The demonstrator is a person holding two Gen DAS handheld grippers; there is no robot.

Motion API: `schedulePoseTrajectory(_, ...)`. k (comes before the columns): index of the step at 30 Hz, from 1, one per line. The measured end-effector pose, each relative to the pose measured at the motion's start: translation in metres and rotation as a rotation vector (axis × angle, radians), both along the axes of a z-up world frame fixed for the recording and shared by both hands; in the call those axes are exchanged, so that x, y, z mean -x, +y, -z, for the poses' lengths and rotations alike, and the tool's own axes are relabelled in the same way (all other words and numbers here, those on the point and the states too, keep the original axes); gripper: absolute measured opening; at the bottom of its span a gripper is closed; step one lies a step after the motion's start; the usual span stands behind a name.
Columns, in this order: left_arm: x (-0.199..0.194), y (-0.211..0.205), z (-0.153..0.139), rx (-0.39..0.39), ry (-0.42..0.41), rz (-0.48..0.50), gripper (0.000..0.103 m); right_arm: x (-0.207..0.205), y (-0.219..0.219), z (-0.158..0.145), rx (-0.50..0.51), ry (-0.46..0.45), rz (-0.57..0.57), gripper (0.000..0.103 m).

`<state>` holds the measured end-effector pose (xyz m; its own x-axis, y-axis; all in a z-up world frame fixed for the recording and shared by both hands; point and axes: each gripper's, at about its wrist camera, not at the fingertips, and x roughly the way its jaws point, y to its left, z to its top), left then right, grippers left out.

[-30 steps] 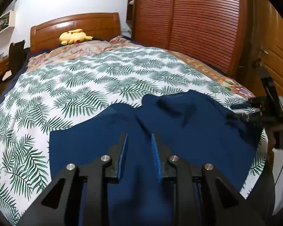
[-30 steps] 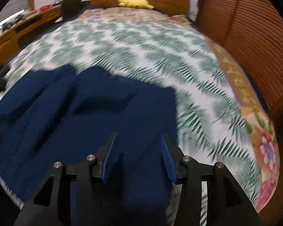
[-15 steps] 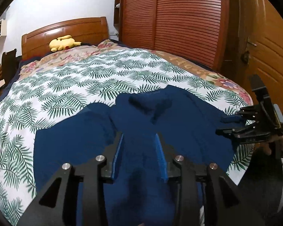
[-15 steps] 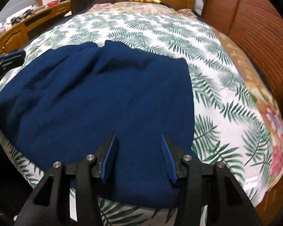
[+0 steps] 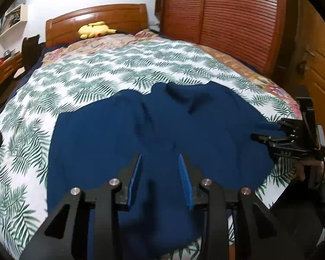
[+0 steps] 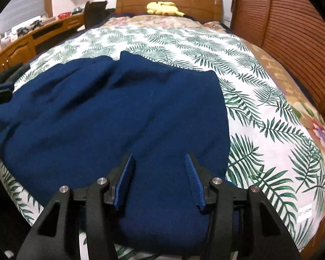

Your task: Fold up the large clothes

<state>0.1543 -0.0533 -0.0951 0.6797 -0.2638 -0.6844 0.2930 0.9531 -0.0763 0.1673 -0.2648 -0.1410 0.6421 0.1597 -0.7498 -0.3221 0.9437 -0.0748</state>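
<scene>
A large dark blue garment (image 5: 162, 130) lies spread over the foot end of the bed, rumpled near its far edge; it also shows in the right wrist view (image 6: 110, 112). My left gripper (image 5: 160, 162) is open, hovering just above the garment's near part. My right gripper (image 6: 159, 164) is open above the garment's near right part. The right gripper also shows at the right edge of the left wrist view (image 5: 268, 132), at the garment's right edge; whether it touches the cloth there I cannot tell.
The bed has a white cover with green fern print (image 5: 93, 80) and a wooden headboard (image 5: 97, 19). A yellow plush toy (image 5: 96, 29) lies at the head. A slatted wooden wardrobe (image 5: 223, 21) stands at the right. A wooden desk (image 6: 21, 43) runs along the left.
The garment has been laid flatter and wider over the foot of the bed. Both grippers stayed open and drew back a little toward the near edge.
</scene>
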Motion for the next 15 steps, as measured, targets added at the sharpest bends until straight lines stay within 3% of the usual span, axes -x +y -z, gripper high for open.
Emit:
schedulePoseTrajectory(6,0.017,0.021,0.006,-0.043,0.022,-0.079,0.034,0.0,0.001,0.0,0.028,-0.016,-0.027,0.05)
schedulePoseTrajectory(10,0.034,0.057,0.008,-0.016,0.039,-0.171,0.034,0.003,-0.001,0.0,0.022,-0.029,-0.035,0.05)
schedulePoseTrajectory(15,0.05,0.094,0.011,-0.041,0.07,-0.263,0.034,0.004,0.002,0.0,0.037,-0.036,-0.035,0.05)
